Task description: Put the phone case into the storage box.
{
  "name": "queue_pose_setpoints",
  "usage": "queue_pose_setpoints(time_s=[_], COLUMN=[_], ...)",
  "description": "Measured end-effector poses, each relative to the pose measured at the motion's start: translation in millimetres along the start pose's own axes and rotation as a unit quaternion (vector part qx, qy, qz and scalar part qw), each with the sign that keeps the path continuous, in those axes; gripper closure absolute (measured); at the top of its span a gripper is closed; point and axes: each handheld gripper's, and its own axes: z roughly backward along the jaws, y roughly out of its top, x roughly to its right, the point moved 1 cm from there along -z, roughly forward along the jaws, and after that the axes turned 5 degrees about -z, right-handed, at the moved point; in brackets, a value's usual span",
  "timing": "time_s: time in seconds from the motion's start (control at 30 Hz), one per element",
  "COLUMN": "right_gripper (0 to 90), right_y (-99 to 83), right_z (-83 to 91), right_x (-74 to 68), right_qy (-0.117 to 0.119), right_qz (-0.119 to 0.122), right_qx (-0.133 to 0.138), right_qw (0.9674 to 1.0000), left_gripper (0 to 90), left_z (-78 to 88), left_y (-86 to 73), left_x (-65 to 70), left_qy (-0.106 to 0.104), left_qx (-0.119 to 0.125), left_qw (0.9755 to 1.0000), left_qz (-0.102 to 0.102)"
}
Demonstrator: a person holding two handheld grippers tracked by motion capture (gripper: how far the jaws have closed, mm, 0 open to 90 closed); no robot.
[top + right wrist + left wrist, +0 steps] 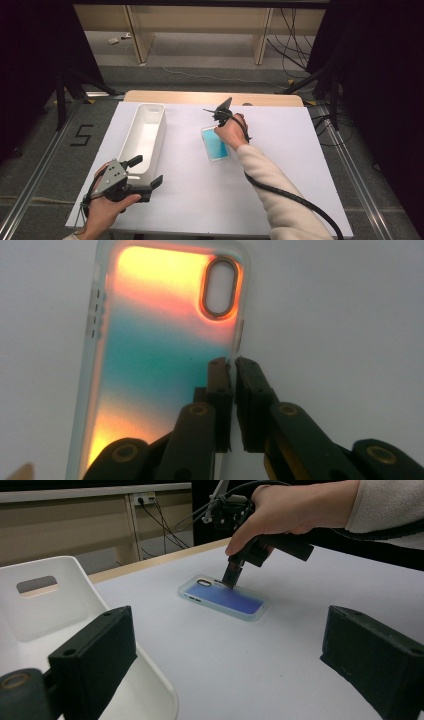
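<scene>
2 claws: right claw (233, 365) pinching phone case (150, 355) rim; left claw (147, 172) open.

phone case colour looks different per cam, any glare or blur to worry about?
High view: phone case reads flat cyan, even light, dark surround. Left gripper view: same case blue, its own jaws up close soft. Right gripper view: case goes orange to teal, iridescent sheen; right gripper pinches its clear side wall, edge hard to trace.
</scene>
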Motion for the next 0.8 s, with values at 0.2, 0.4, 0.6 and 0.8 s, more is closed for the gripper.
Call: queue_pose_setpoints(time_s=[0.2, 0.4, 0.6, 0.8], right_gripper=[88.2, 88.6, 89.0, 89.1], right_y=[-0.5, -0.7, -1.2, -0.6], right_z=[0.1, 0.4, 2.4, 5.6], right_x=[0.0, -1.9, -2.6, -2.5], right_qy=[-0.003, -0.011, -0.010, -0.009], right_qz=[-0.007, -0.018, -0.023, -0.022], right_qx=[-0.001, 0.001, 0.004, 0.009], right_qw=[1.0000, 0.9998, 0.9997, 0.9997], left_gripper=[6.5, 6.5, 6.5, 6.5], left_z=[0.1, 0.3, 0.1, 0.1], left_y=[0.0, 0.0, 0.0, 0.0], left_x=[-0.3, -0.4, -0.4, -0.4], left_qy=[0.000, 0.000, 0.001, 0.001], left_qx=[0.000, 0.000, 0.000, 0.000], left_qw=[1.0000, 1.0000, 1.0000, 1.0000], left_qz=[-0.001, 0.000, 0.000, -0.001])
